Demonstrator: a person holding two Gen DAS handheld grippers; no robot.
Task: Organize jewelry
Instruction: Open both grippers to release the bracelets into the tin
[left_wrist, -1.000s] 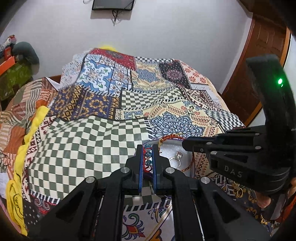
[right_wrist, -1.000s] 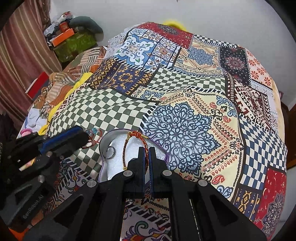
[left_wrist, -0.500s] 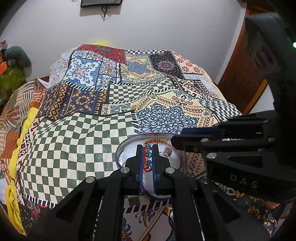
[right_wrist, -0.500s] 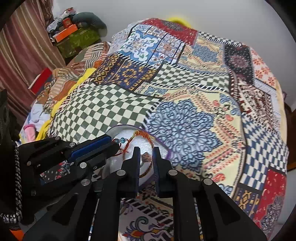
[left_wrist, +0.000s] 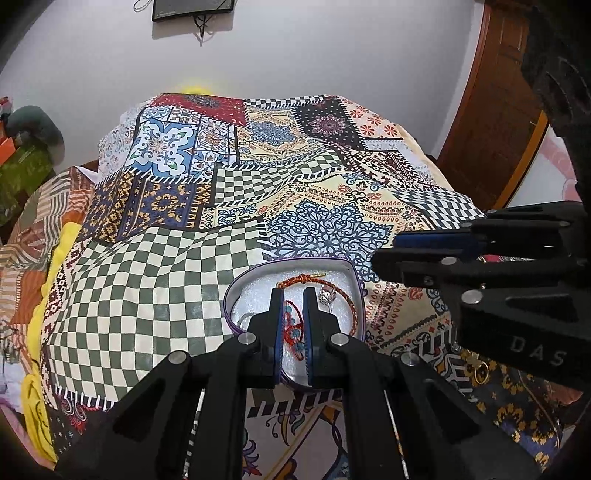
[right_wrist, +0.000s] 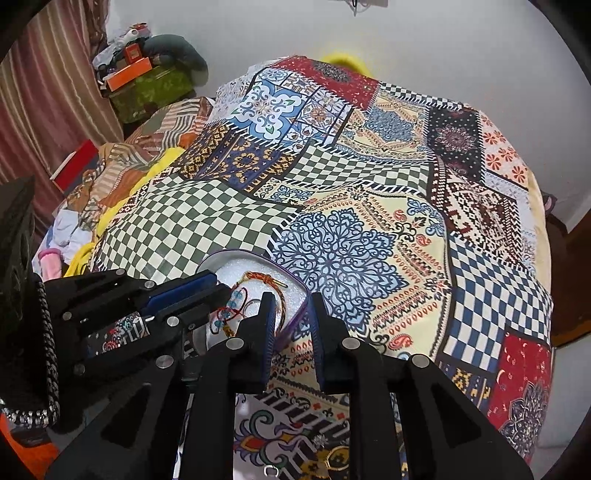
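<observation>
The main piece here is a red cord bracelet with blue-green beads (left_wrist: 293, 334), kind of a looped, knotted thread thing with little turquoise bits on it. It's pinched between the left tongs (left_wrist: 293, 325), which are clenched on it right over the heart-shaped tin (left_wrist: 236, 291). From the right wrist view you can see the same bracelet (right_wrist: 231, 308) dangling at the tip of the left tongs (right_wrist: 218, 286), hanging down into the tin.

The tin has a purple rim (right_wrist: 299, 314) and a white foam-looking lining. Lying inside it already is a braided red-and-gold cord bracelet (left_wrist: 306, 278) with a small gold end piece, curving round the far and right side of the tin. Just beside that, near the right finger of the left tongs, there's a silver ring (left_wrist: 327, 294) with what looks like a stone on it.

The right tongs (right_wrist: 291, 325) are released, fingers spread apart with nothing between them, sitting above the near-right edge of the tin. In the left wrist view they come in from the right side (left_wrist: 406, 251), a bit above and beside the tin.

All of this sits on a bed covered with a patchwork-print bedsheet (left_wrist: 166, 280), green-and-cream checks on the left, blue lace pattern behind the tin. A small gold ring-like piece (left_wrist: 480, 374) lies on the sheet off to the right, partly hidden under the right tongs.
</observation>
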